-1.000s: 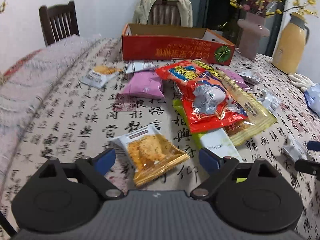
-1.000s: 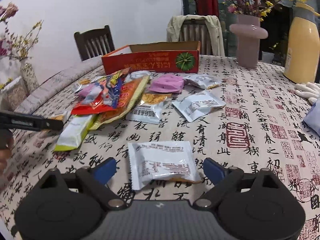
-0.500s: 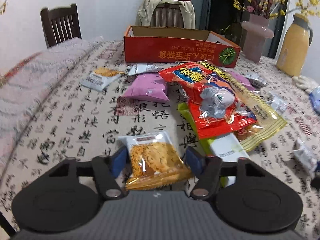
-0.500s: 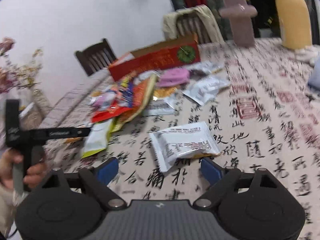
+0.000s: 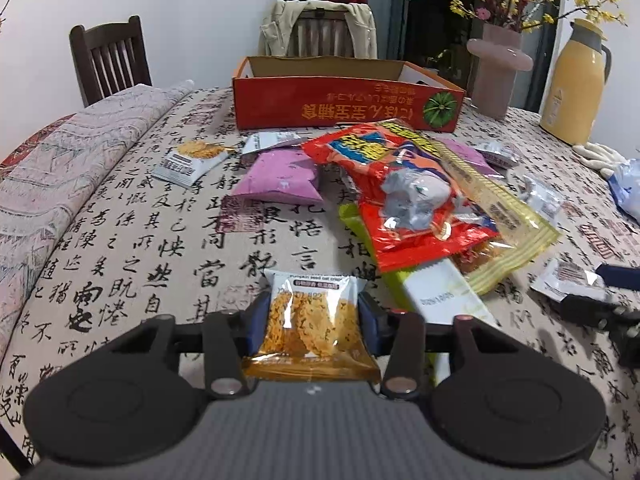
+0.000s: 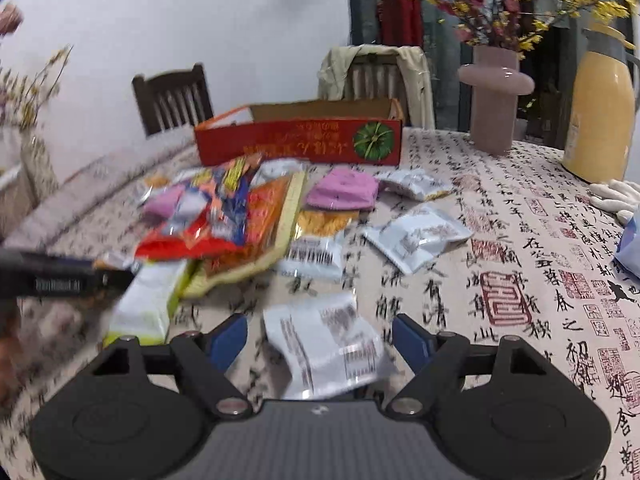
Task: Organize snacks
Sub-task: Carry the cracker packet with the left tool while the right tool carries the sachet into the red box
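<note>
Here the left claw (image 5: pixel 312 322) clamps a clear-fronted packet of golden crisps (image 5: pixel 314 320), its jaws just closed, the open red cardboard box (image 5: pixel 344 108) straight ahead across the counter (image 5: pixel 160 240).

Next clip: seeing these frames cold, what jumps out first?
The heap of bright snack bags, topped by a red bag, sprawls mid-table before the open red box. Nearest the left camera, the left gripper has just closed on an orange crisp packet. The right gripper is closing round a white packet, not yet touching.
</note>
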Demonstrator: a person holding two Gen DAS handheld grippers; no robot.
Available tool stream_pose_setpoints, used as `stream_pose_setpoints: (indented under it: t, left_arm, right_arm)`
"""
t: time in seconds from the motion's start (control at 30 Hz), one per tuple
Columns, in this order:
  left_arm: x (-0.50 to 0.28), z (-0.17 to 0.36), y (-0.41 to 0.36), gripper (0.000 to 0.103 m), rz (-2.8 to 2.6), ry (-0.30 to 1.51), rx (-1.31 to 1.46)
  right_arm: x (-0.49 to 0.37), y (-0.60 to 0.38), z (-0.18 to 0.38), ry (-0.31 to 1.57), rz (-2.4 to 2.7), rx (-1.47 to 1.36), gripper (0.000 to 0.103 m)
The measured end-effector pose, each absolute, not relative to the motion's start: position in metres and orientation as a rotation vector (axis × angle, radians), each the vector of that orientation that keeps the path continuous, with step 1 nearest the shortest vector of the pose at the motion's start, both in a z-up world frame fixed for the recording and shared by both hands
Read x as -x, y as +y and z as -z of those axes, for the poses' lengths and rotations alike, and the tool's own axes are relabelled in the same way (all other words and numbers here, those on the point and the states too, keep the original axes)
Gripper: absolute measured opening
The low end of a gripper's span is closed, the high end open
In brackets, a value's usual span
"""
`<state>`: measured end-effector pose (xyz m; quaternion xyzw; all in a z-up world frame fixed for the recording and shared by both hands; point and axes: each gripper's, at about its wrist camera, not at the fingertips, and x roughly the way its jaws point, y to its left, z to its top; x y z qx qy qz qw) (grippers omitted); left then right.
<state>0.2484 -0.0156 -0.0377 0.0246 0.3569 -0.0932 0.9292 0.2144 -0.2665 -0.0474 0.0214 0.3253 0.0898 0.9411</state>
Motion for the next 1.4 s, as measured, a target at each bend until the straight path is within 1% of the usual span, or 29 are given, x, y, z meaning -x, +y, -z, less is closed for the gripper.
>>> stream_pose_setpoints:
  t: [0.03, 0.07, 0.1, 0.3, 0.47, 0.53, 0.73, 0.83, 1.0, 1.13, 1.27, 1.4]
  left_arm:
    - [-0.245, 0.036, -0.015, 0.041, 0.196, 0.73, -0.053]
    - [-0.241, 0.034, -0.015, 0.041, 0.195, 0.72, -0.059]
    - [-0.236, 0.032, -0.015, 0.041, 0.19, 0.707, -0.071]
    - [-0.219, 0.014, -0.008, 0.041, 0.178, 0.655, -0.072]
    - [-0.216, -0.025, -0.006, 0.041, 0.235, 0.572, -0.02]
    - [-0.229, -0.041, -0.003, 0.041, 0.266, 0.567, 0.02]
    - [-0.286, -0.085, -0.008, 0.041, 0.264, 0.534, 0.003]
    - [-0.327, -0.104, -0.008, 0.041, 0.274, 0.541, 0.042]
    - [-0.394, -0.121, -0.014, 0.041, 0.261, 0.517, 0.068]
    - [-0.458, -0.13, -0.022, 0.041, 0.23, 0.517, 0.079]
    - [-0.524, -0.134, -0.027, 0.041, 0.186, 0.557, 0.089]
    - [-0.585, -0.128, -0.033, 0.041, 0.161, 0.613, 0.117]
  right_arm:
    - [-0.216, -0.268, 0.049, 0.676, -0.196, -0.057, 0.068]
    - [-0.216, -0.268, 0.051, 0.672, -0.184, -0.054, 0.052]
    - [-0.217, -0.267, 0.05, 0.668, -0.166, -0.037, 0.051]
    - [-0.208, -0.264, 0.043, 0.648, -0.194, -0.017, 0.049]
    - [-0.206, -0.275, 0.01, 0.58, -0.216, -0.025, 0.049]
    - [-0.211, -0.283, -0.006, 0.556, -0.249, -0.046, 0.048]
    - [-0.246, -0.306, -0.055, 0.501, -0.323, -0.099, 0.048]
    - [-0.279, -0.313, -0.079, 0.484, -0.335, -0.12, 0.048]
    - [-0.342, -0.313, -0.104, 0.457, -0.342, -0.084, 0.048]
    - [-0.42, -0.314, -0.12, 0.486, -0.363, -0.118, 0.048]
    - [-0.502, -0.304, -0.122, 0.515, -0.318, -0.086, 0.048]
    - [-0.58, -0.291, -0.112, 0.578, -0.293, -0.074, 0.049]
